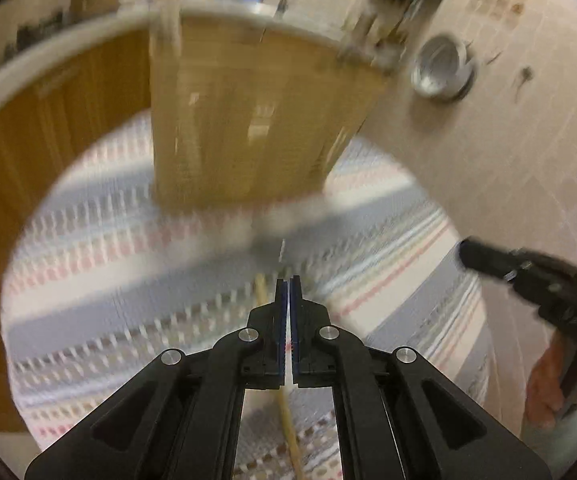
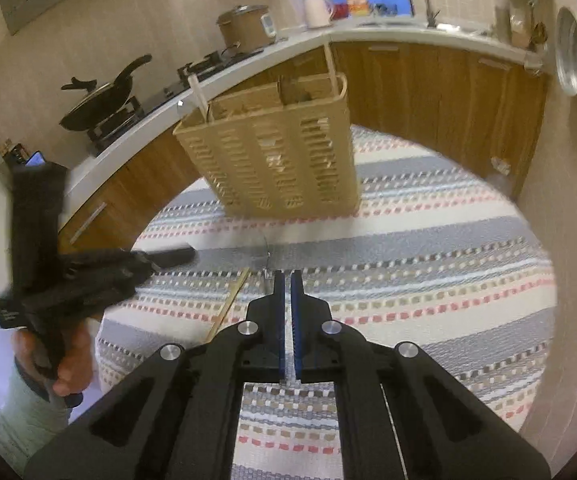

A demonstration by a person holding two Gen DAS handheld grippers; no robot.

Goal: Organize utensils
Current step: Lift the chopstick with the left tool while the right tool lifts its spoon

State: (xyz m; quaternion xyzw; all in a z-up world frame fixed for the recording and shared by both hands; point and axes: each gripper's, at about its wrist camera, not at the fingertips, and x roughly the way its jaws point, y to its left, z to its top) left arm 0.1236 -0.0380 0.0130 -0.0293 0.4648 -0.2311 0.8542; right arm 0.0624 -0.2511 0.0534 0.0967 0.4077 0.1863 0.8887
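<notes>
A tan slotted utensil holder (image 2: 284, 152) stands on the striped cloth ahead of both grippers; it also shows, blurred, in the left wrist view (image 1: 256, 120). A pale utensil handle (image 2: 199, 96) sticks up from its left compartment. My left gripper (image 1: 288, 280) is shut on a thin wooden stick (image 1: 288, 420) that runs back under the fingers; the stick also shows in the right wrist view (image 2: 230, 300). My right gripper (image 2: 287, 274) is nearly shut, with a thin metal utensil (image 2: 266, 256) ahead of its tips; I cannot tell if it grips it.
The striped tablecloth (image 2: 428, 280) covers a round table. Behind it runs a kitchen counter (image 2: 368, 32) with a wok (image 2: 100, 96), a cooker (image 2: 244, 24) and a sink tap. A steel bowl (image 1: 442, 66) hangs on the right wall.
</notes>
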